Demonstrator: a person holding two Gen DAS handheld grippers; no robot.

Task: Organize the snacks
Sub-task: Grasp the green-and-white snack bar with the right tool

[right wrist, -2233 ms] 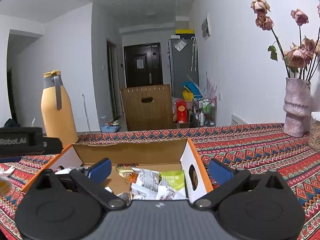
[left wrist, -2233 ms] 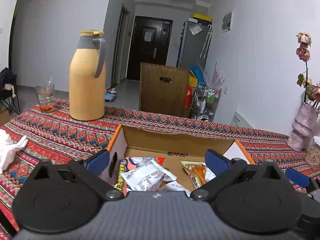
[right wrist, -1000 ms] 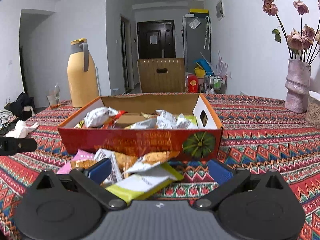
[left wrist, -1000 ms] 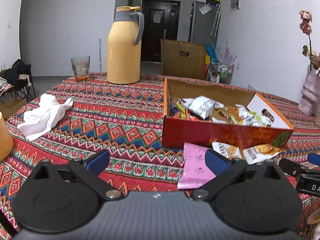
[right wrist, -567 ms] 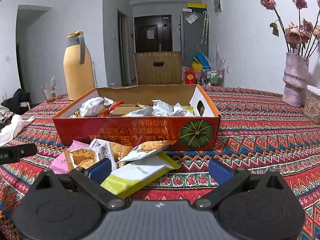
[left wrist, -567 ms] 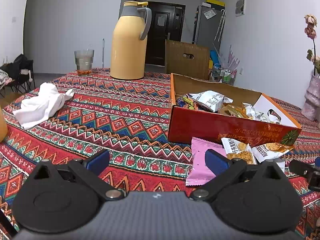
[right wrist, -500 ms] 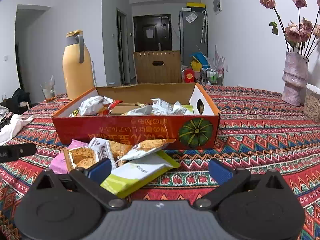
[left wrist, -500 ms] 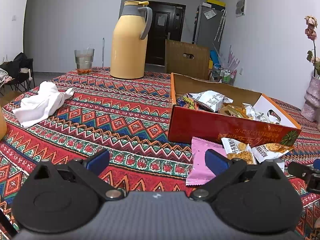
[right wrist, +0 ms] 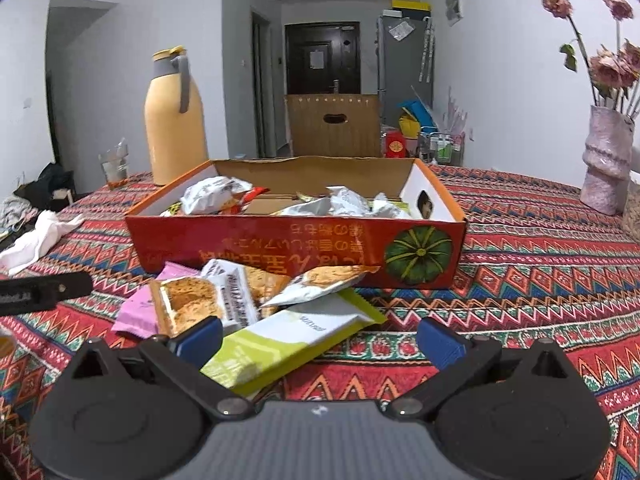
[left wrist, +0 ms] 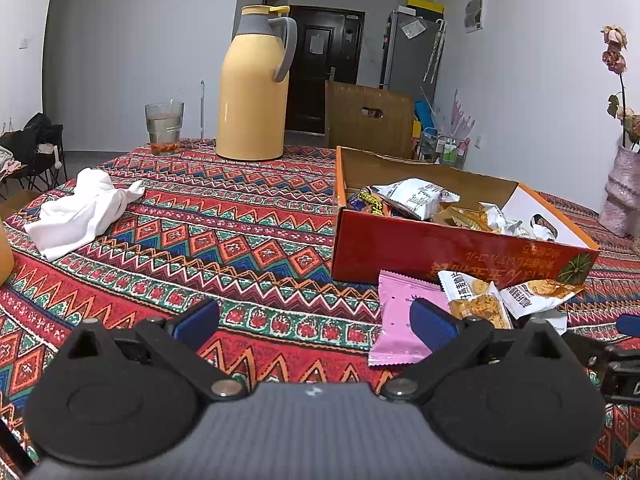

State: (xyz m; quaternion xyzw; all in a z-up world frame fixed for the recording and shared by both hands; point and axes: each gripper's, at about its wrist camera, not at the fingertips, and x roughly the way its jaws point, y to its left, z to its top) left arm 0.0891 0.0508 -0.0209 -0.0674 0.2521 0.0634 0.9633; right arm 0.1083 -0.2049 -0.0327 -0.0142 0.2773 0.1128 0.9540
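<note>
Through my left camera, my left gripper hangs spread and empty above the red zigzag-patterned tablecloth; the open red cardboard box of snacks sits ahead to the right, a pink foil packet lying before it.

Through my right camera, my right gripper is spread wide over a long green-and-white wrapper amid loose packets by the box front.

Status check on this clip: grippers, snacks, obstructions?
Left gripper open, empty. Right gripper open, empty, over the green packet. Loose snack packets on the cloth before the red box. Path clear.
</note>
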